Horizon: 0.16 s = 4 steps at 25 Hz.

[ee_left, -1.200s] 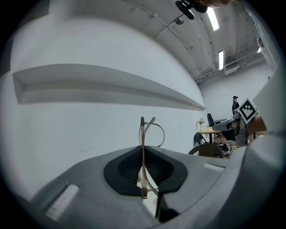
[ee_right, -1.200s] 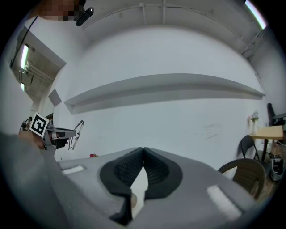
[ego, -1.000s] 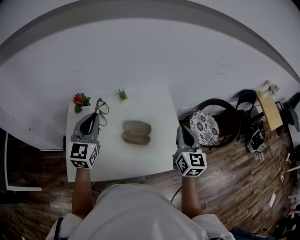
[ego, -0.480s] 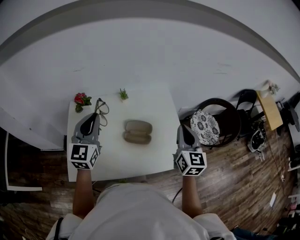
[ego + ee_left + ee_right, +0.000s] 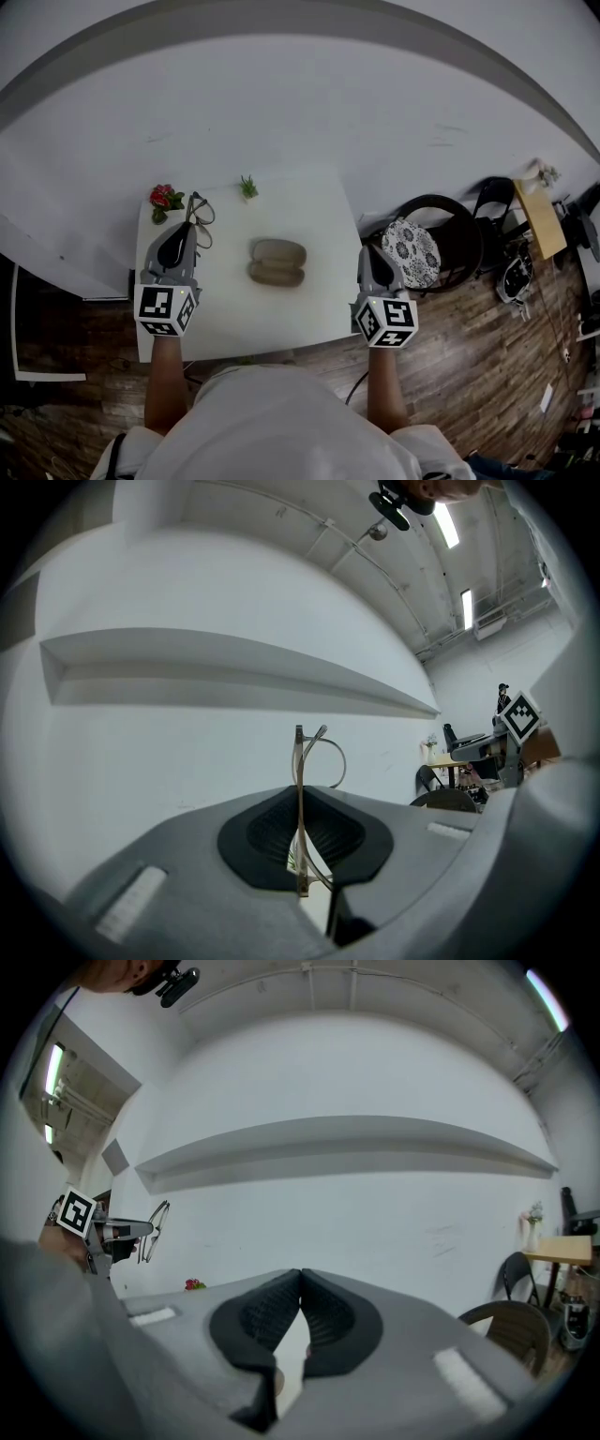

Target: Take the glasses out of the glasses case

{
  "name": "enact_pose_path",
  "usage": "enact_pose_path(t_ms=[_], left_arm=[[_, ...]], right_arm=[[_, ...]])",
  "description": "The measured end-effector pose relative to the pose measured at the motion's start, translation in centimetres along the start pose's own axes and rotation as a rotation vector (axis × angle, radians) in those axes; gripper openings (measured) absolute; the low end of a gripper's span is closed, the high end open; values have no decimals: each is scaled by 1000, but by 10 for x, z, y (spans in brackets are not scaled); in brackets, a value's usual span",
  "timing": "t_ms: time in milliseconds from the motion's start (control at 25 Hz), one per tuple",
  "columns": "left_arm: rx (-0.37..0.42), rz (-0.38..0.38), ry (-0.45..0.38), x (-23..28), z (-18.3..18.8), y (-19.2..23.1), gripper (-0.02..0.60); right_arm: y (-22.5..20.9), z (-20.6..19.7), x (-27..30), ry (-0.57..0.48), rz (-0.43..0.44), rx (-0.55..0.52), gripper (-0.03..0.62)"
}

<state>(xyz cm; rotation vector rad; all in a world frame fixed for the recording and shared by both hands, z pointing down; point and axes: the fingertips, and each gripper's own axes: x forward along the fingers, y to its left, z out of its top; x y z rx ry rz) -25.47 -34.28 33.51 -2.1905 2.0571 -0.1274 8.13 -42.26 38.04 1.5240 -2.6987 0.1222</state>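
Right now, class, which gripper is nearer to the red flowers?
Left. The left gripper, shut on the glasses, is close beside the red flowers; the right gripper is across the white table, at its opposite edge.

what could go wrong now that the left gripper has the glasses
1. The left gripper pinches the glasses on a thin part of the frame only, so they might twist or slip and drop onto the table.
2. In the head view the glasses sit close to the red flower pot near the table's far left corner. A careless swing could knock it over.
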Motion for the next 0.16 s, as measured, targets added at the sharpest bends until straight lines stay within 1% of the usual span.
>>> enact_pose_path(t_ms=[160], left_arm=[[-1,3,4,1,-2,4,21]], right_arm=[[1,-4,3,10,3,9,3]])
